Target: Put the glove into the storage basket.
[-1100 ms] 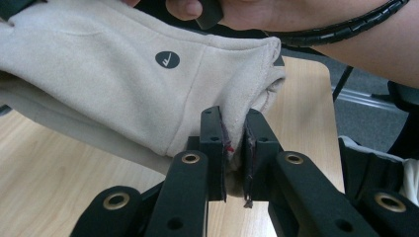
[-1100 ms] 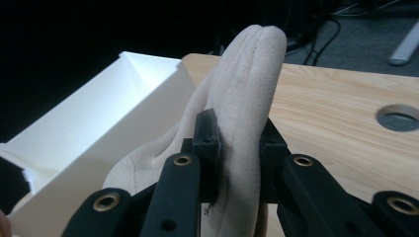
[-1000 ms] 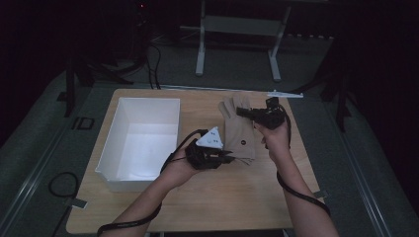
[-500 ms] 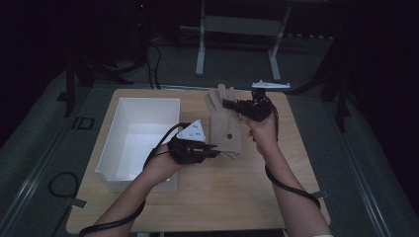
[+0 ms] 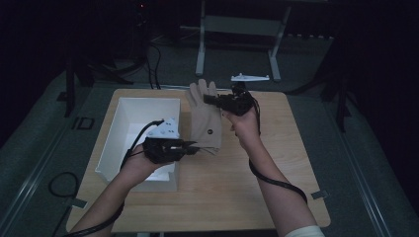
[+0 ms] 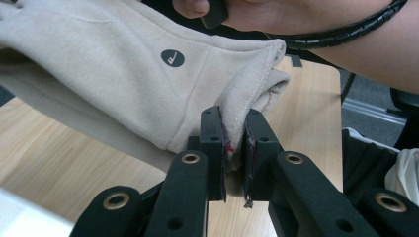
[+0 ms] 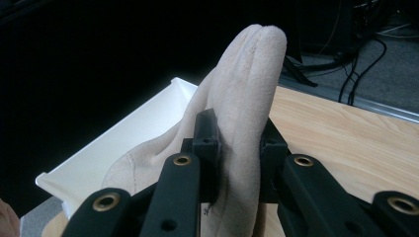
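A pair of beige fleece gloves [image 5: 205, 118] hangs stretched between both grippers above the wooden table [image 5: 276, 173], with a small dark round logo near the cuff. My left gripper [image 5: 195, 146] is shut on the cuff edge [image 6: 236, 123], its black jaws pinching the folded fabric. My right gripper [image 5: 210, 99] is shut on the glove's finger end [image 7: 244, 103], which rises between its jaws. The gloves [image 6: 123, 74] are lifted off the tabletop, beside the white box [image 5: 123, 136].
An open white rectangular box [image 7: 108, 148] stands on the table's left part, under my left hand. A small white bracket-like piece [image 5: 249, 77] lies at the table's far edge. Beyond the table are a metal stand and cables on a dark floor.
Both grippers have carried the gloves leftward and a little up, from the table's right-centre toward the white box. Both grips have stayed as they were.
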Available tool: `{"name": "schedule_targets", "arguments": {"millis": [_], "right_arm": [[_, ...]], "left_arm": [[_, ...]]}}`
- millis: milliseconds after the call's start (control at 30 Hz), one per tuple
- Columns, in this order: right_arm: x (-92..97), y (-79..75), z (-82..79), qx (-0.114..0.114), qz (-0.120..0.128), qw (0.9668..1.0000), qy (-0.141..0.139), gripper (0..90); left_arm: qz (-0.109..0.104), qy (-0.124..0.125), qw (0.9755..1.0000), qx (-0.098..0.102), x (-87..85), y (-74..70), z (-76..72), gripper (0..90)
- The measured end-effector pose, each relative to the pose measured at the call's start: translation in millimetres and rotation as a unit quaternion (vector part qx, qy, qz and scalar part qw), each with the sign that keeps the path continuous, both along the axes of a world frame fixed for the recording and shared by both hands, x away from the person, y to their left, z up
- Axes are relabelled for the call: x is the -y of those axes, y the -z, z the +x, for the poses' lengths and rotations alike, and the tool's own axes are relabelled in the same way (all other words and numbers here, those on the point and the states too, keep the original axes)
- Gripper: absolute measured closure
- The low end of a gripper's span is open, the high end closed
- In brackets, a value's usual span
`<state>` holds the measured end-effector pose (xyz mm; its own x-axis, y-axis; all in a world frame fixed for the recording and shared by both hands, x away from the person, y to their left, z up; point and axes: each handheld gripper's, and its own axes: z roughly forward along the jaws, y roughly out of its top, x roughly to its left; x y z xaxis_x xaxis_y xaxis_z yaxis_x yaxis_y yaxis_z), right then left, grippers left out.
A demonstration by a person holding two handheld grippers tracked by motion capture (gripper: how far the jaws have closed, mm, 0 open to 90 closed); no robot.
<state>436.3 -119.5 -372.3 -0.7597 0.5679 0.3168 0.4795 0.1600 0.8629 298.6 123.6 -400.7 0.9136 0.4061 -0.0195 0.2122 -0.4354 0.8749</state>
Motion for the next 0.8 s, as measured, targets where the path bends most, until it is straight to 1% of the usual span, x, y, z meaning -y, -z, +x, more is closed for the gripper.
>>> {"name": "schedule_targets", "arguments": {"millis": [133,267,367,400,433,467,500,567,600,700,800], "right_arm": [[-16.2,-1.2,0.9,-0.001,0.001,1.0,-0.008,76.5],[-33.7,-1.2,1.0,0.002,-0.004,0.9999,-0.016,76.5],[-46.5,-1.8,0.9,-0.001,-0.005,0.9998,-0.022,76.5],[-46.5,-1.8,0.9,-0.001,-0.005,0.9998,-0.022,76.5],[-51.0,-2.2,0.8,0.0,-0.005,0.9997,-0.023,76.5],[-62.0,-3.2,0.4,0.001,-0.007,0.9995,-0.03,76.5],[-68.3,-3.4,0.4,0.003,-0.008,0.9994,-0.035,76.5],[-76.6,-3.4,0.3,0.002,-0.008,0.9992,-0.038,76.5],[-81.3,-3.1,0.3,0.003,-0.007,0.9991,-0.042,76.5],[-95.1,-1.6,-0.1,0.004,-0.013,0.9986,-0.05,76.5],[-108.1,1.0,0.3,0.0,-0.014,0.9982,-0.058,76.5]], "left_arm": [[-0.002,-0.014,0.9999,0.002,-15.4,0.8,-3.9,82.2],[-0.006,-0.025,0.9997,0.002,-31.0,3.6,-7.2,82.2],[-0.009,-0.035,0.9994,0.003,-43.4,6.3,-10.2,82.1],[-0.009,-0.035,0.9994,0.003,-43.4,6.3,-10.2,82.1],[-0.008,-0.042,0.9991,0.005,-53.8,8.1,-12.5,82.1],[-0.013,-0.045,0.9989,0.001,-59.7,9.4,-13.8,82.1],[-0.011,-0.048,0.9988,0.004,-63.6,9.8,-14.8,82.2],[-0.021,-0.055,0.9983,0.006,-73.2,12.2,-17.6,82.2],[-0.022,-0.058,0.9981,0.007,-77.3,13.6,-19.1,82.1],[-0.021,-0.069,0.9974,0.005,-88.6,18.4,-22.7,82.2],[-0.017,-0.079,0.9967,0.001,-100.2,21.6,-25.1,82.1]]}}
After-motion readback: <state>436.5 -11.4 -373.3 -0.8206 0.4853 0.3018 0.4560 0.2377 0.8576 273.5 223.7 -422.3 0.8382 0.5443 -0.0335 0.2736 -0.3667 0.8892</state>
